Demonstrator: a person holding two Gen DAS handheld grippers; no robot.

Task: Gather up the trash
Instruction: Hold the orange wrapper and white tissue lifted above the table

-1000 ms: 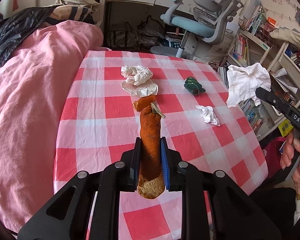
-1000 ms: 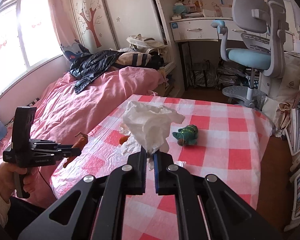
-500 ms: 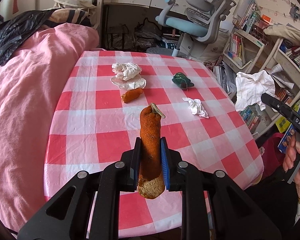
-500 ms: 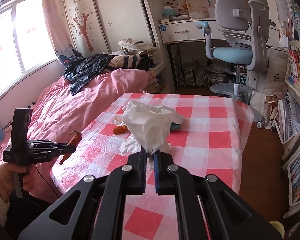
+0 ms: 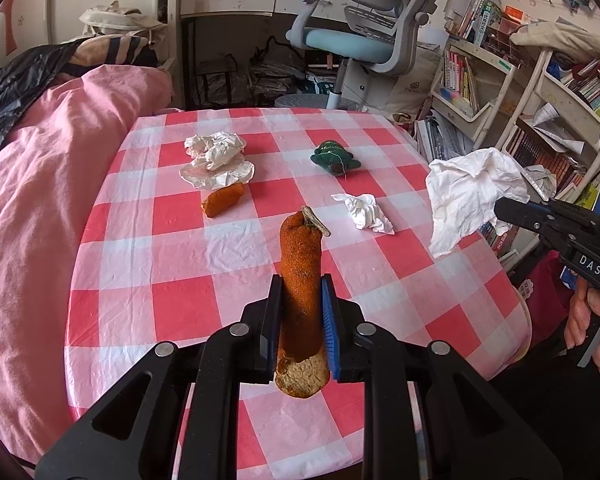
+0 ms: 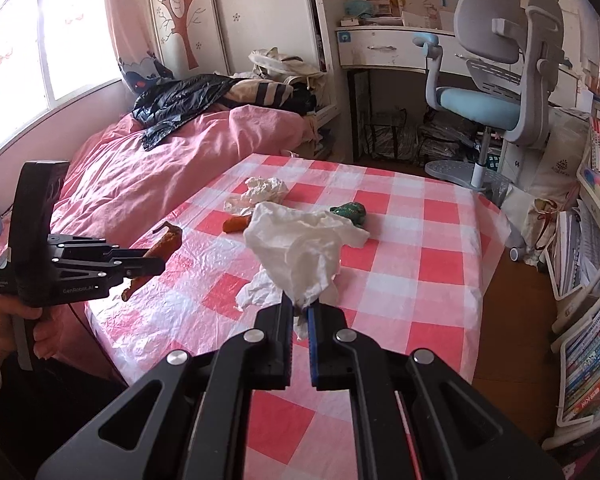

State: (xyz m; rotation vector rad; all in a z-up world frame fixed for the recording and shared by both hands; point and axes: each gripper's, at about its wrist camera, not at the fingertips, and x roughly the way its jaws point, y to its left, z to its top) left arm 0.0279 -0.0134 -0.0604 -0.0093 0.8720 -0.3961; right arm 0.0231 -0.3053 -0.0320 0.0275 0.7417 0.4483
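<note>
Orange peel fills the clenched left hand-held gripper; right hand-held gripper pinches seemingly tissue.

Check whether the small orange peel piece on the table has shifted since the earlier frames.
No. The small orange peel piece lies just below the crumpled white wrapper as before; only the camera view changed.

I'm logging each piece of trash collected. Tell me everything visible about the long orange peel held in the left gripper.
The orange peel is a long curled strip, rough and deep orange outside, pale and pithy at its near cut end, with a dry greenish stem bit at the far tip. The left gripper is shut on its lower half, holding it lifted off the checked tablecloth, pointing away from the camera. Only the pads touch it.
</note>
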